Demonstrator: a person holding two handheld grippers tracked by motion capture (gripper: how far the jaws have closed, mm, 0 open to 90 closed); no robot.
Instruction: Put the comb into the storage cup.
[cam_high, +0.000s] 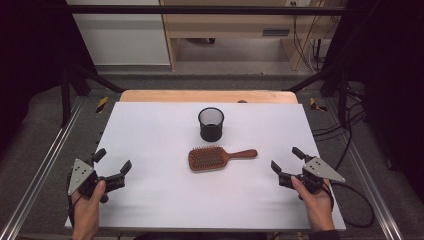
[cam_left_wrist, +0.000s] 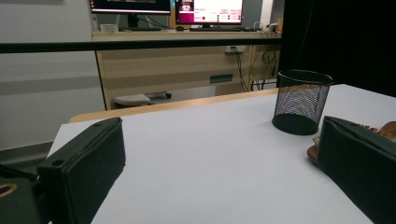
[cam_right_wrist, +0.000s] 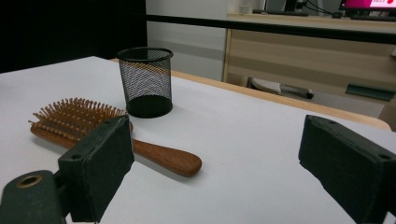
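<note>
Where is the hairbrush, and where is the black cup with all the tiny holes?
hairbrush (cam_high: 205, 158), high view, on the bristle pad of its wooden head.
black mesh cup (cam_high: 211, 125), high view, on the front of its wall.
hairbrush handle (cam_right_wrist: 166, 157), right gripper view, on the middle of the wooden handle.

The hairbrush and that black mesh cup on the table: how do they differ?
The hairbrush is reddish-brown wood; the mesh cup is black wire mesh. The hairbrush lies flat, bristles up, its handle pointing toward the right gripper; the mesh cup stands upright, open at the top. The hairbrush is long and low, the mesh cup round and taller. Both rest untouched on the white table, with both grippers open.
</note>
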